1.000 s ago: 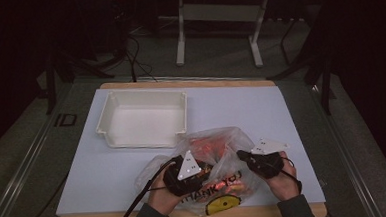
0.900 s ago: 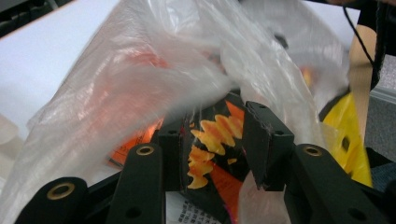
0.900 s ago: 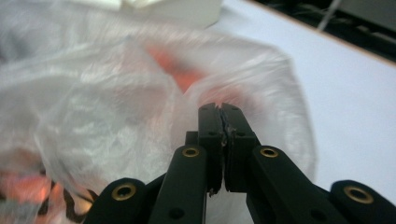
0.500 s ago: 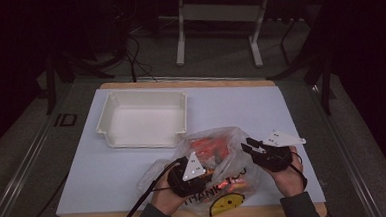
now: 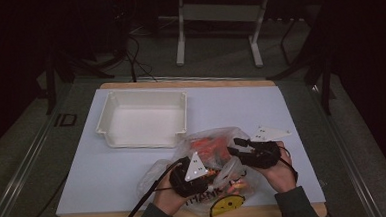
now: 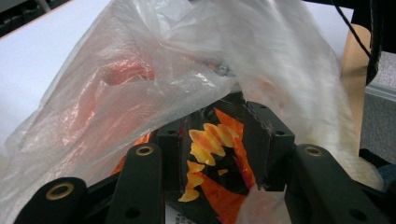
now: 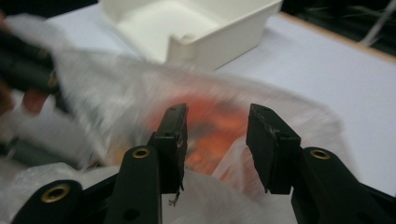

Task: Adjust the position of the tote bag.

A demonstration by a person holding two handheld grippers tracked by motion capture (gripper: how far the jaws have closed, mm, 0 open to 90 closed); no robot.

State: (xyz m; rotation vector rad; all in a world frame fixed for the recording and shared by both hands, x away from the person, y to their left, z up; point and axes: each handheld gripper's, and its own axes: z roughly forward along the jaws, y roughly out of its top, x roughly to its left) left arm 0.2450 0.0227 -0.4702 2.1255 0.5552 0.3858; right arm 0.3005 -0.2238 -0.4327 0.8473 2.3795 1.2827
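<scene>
Our left tongs (image 6: 212,154) pinch a snack packet (image 6: 215,158) inside the plastic bag (image 5: 212,170). Right tongs (image 7: 215,135), just opening, hold nothing. The white tray (image 5: 144,118) awaits its first item

A tray (image 5: 144,118) stands on the mat (image 5: 291,108), left of centre and toward the far edge. A bag (image 5: 214,175) lies at the near edge, right of centre, in front of the tray's right corner and near it. Packets (image 5: 210,148) lie inside the bag, with the left gripper (image 5: 212,173) at its left side and the right gripper (image 5: 234,146) at its right.
</scene>
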